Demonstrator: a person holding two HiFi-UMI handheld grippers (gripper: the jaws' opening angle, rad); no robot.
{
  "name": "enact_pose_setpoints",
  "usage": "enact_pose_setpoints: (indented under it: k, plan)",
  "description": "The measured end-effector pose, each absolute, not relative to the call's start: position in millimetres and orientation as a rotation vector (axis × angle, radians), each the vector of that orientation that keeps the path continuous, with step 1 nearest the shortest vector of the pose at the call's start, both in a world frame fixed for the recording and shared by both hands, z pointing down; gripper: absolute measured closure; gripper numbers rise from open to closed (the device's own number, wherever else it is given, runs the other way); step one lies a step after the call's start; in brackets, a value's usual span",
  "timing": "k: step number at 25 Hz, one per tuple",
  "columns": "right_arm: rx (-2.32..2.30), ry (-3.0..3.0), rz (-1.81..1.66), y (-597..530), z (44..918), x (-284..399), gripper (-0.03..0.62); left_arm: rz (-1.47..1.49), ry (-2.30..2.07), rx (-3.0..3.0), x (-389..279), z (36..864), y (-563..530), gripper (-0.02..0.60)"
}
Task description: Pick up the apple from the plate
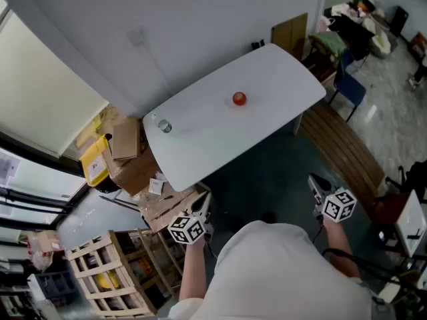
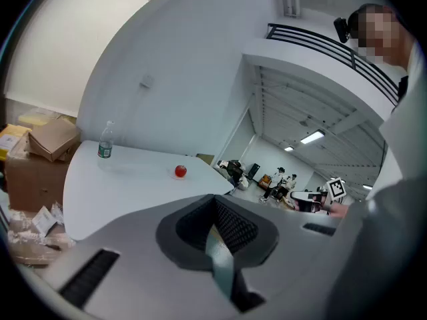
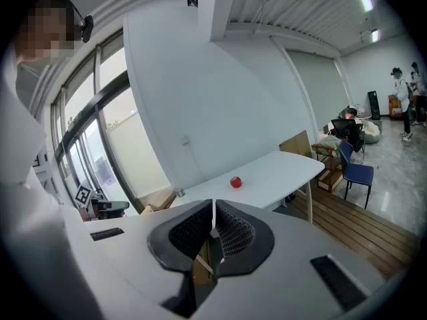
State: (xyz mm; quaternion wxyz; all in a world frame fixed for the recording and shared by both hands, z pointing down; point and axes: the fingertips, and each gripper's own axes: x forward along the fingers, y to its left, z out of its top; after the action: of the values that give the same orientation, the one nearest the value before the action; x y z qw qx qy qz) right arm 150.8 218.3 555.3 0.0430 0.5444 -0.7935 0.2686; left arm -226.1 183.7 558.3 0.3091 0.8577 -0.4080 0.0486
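I saw a white bench [image 1: 280, 85] carrying a red apple [image 1: 239, 99] near its middle. A clear water bottle [image 1: 163, 125] stood well apart from the apple, at the bench's corner.

A big open lab or workshop hall: white worktop [image 1: 220, 139] by a bare wall, cardboard boxes [image 1: 125, 140] and a wooden crate [image 1: 107, 272] lower left, blue chair [image 1: 351, 89] upper right, ceiling strip lights [image 2: 312, 137]

Clear water bottle [image 1: 163, 125] upright at the white table's [image 1: 220, 145] corner — cardboard boxes [image 1: 125, 141] just beside, blue chair [image 1: 351, 89] beyond.
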Motion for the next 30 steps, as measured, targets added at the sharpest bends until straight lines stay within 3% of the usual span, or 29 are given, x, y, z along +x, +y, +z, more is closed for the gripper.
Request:
enact_pose_setpoints:
  k: [30]
  plan:
    - [1.549, -2.459, 0.815, 210, 552, 186, 0.553, 0.142, -1.175, 2.219, -194, 561, 191, 0.58]
